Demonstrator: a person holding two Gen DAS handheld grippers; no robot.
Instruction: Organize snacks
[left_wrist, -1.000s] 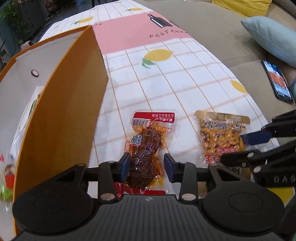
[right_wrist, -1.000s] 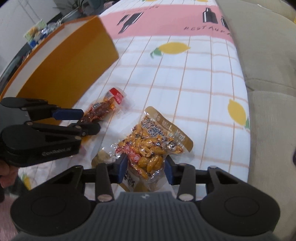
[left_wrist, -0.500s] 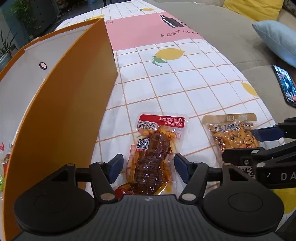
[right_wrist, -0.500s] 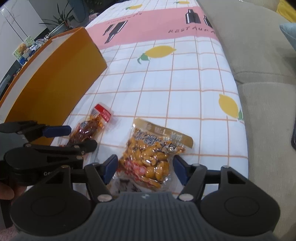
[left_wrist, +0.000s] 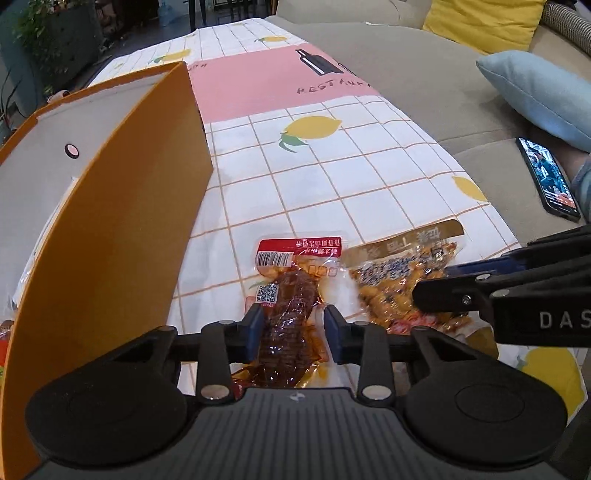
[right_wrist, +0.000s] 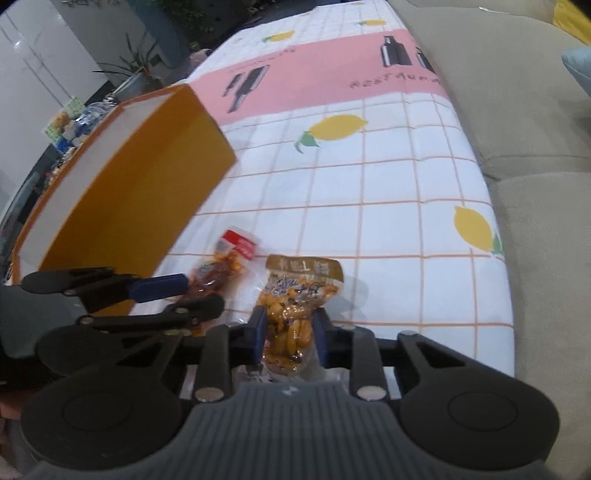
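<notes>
Black left claw (left_wrist: 293, 328) and right claw (right_wrist: 289, 330) (both tilted down) closing on snack packets.

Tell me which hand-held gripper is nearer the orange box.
Left. The left hand-held gripper is closing around the red meat packet right beside the orange box; the right hand-held gripper, closing on the peanut packet, sits farther away.

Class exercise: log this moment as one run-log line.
left gripper: closing on meat snack packet | right gripper: closing on peanut packet | orange box: open
</notes>
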